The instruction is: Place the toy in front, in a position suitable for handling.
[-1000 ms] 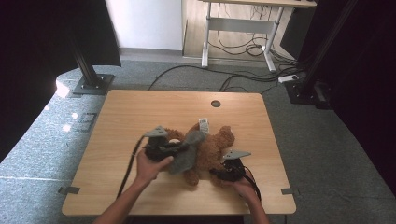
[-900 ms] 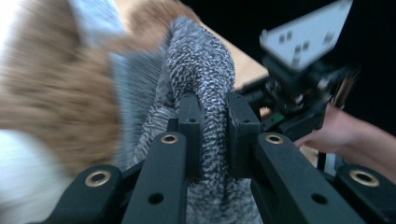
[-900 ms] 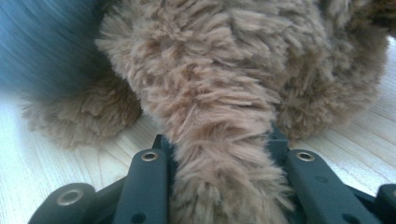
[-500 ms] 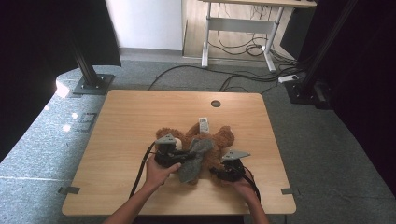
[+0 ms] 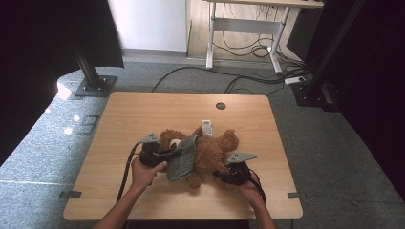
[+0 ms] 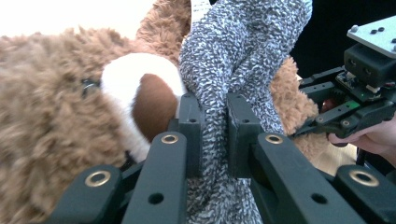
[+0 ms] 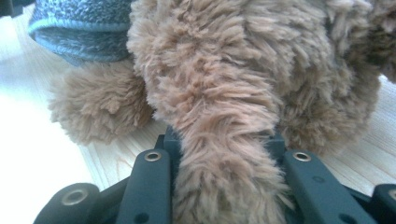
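Note:
A brown teddy bear [image 5: 212, 151] lies near the front of the wooden table [image 5: 143, 109], with a white tag [image 5: 207, 127] at its far side. A grey knit cloth [image 5: 184, 160] drapes over its left half. My left gripper [image 5: 175, 153] is shut on that cloth. In the left gripper view the knit fabric [image 6: 243, 56] is pinched between the jaws, beside the bear's white muzzle and brown nose [image 6: 149, 100]. My right gripper [image 5: 218, 174] is shut on a furry limb of the bear [image 7: 219, 107] at its front right side; the grey cloth's edge [image 7: 79, 28] shows above.
The table has a round cable hole [image 5: 220, 106] near its far edge. Beyond it stand a desk frame [image 5: 239, 28] with cables on the floor, and dark stands at left [image 5: 90, 71] and right [image 5: 325, 71]. The person's forearms come in over the table's front edge.
The left gripper has sunk and shifted sideways with the grey cloth, which now lies lower across the bear. The right gripper has stayed on the bear's limb.

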### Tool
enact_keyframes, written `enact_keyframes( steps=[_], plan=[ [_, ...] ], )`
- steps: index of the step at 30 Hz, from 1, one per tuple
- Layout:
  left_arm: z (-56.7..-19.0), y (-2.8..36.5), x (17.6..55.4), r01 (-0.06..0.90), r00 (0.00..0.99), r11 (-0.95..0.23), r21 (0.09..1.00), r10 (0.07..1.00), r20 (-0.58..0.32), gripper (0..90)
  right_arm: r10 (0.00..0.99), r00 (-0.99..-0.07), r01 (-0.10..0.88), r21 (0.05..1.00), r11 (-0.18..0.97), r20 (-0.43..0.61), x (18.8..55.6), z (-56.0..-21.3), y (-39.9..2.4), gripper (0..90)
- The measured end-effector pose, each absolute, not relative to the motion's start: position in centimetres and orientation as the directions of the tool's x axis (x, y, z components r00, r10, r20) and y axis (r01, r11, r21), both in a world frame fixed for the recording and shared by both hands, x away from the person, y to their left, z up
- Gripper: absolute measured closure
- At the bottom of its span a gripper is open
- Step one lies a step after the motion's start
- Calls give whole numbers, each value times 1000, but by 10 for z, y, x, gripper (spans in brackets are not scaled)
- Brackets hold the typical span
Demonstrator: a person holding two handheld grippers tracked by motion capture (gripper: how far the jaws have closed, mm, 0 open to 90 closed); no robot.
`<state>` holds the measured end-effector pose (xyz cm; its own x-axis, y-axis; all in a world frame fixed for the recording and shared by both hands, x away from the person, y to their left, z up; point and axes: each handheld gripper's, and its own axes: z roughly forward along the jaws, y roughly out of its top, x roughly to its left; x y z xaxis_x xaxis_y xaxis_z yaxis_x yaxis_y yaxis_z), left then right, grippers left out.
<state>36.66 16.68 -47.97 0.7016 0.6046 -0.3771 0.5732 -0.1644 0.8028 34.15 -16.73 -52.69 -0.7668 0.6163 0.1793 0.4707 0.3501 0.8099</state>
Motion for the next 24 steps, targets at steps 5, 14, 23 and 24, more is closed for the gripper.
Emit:
enact_keyframes(
  steps=[5,14,23,24],
  plan=[
    [-477,181,363,561,690,-155,813,630,-356,785,624,-745,506,809,299,236,343,-525,-170,657],
    [-487,216,365,595,611,-115,795,707,-355,788,612,-718,552,807,210,332,348,-522,-179,657],
    [-453,157,353,532,739,-124,838,551,-388,786,621,-702,561,808,179,350,349,-523,-178,656],
    [-449,146,351,523,755,-134,842,532,-384,786,623,-699,563,808,176,352,349,-523,-178,656]
  ],
)
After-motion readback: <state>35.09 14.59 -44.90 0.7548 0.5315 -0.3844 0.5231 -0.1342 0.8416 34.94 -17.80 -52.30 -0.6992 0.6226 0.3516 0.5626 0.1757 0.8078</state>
